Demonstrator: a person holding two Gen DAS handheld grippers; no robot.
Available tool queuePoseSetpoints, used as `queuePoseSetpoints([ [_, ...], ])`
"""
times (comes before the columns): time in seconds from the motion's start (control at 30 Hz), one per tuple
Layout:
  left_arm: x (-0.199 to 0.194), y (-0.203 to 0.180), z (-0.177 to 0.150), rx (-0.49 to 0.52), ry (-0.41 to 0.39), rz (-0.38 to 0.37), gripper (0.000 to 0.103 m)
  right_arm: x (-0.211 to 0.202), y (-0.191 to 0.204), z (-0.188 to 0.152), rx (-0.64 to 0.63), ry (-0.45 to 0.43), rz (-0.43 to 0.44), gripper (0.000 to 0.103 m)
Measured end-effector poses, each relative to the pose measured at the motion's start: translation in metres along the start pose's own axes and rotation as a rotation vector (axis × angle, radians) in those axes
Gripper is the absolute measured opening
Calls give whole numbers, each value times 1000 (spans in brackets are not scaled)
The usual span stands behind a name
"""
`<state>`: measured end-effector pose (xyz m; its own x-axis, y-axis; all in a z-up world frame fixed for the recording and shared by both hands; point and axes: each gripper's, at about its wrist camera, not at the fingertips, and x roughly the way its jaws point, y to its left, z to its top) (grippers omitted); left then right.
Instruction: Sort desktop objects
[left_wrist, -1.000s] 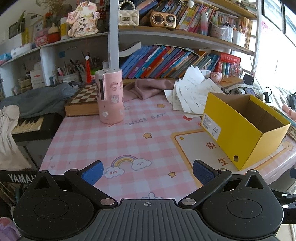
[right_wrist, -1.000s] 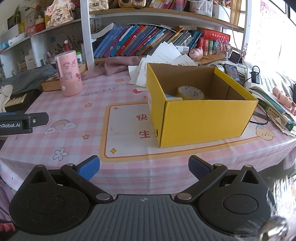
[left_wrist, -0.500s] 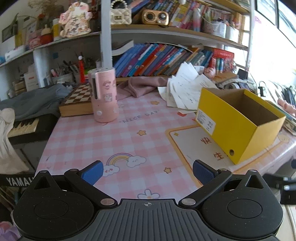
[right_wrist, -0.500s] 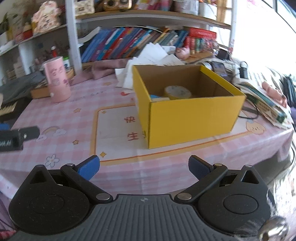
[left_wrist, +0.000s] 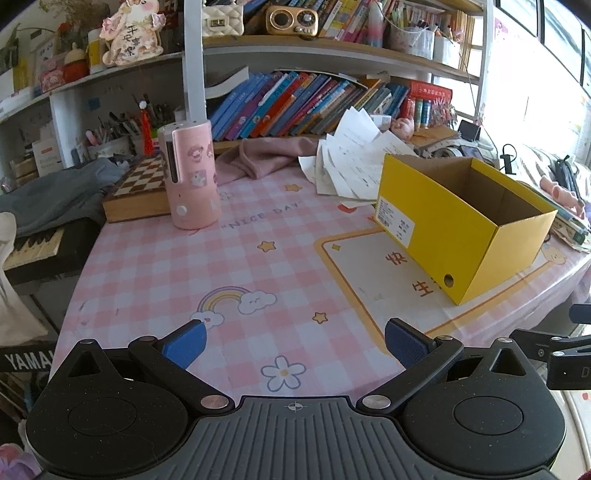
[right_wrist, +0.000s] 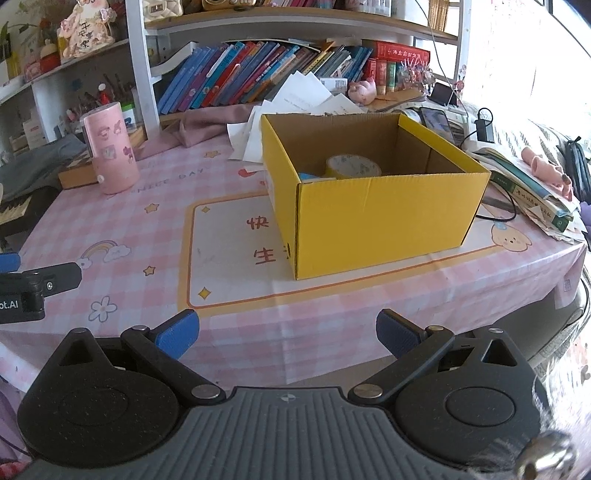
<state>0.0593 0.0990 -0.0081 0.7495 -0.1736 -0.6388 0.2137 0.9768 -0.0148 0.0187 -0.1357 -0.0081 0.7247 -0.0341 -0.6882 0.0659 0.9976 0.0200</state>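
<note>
Both my grippers — left (left_wrist: 293, 341), right (right_wrist: 287, 330) — spread, empty. Pink holder (left_wrist: 190, 177) left of box (right_wrist: 369, 206) — rigid, light, probably slick; I'd pinch mid-body.

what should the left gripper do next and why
Probably ease the left gripper forward toward the pink cylinder, staying open. Both it and the right gripper are open and empty near the table's front edge. The yellow box already holds a tape roll, and the cylinder seems the only loose item standing on the pink tablecloth.
</note>
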Motion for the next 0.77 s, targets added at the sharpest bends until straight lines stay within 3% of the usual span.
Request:
queuePoseSetpoints([
  [0.4,-1,-3,-4,4,14,6,103,2,0,-2,-5,11,5,103],
  [0.77,-9,-13,-5,42,-10,-42,103,4,-2,-5,8,23,23,103],
])
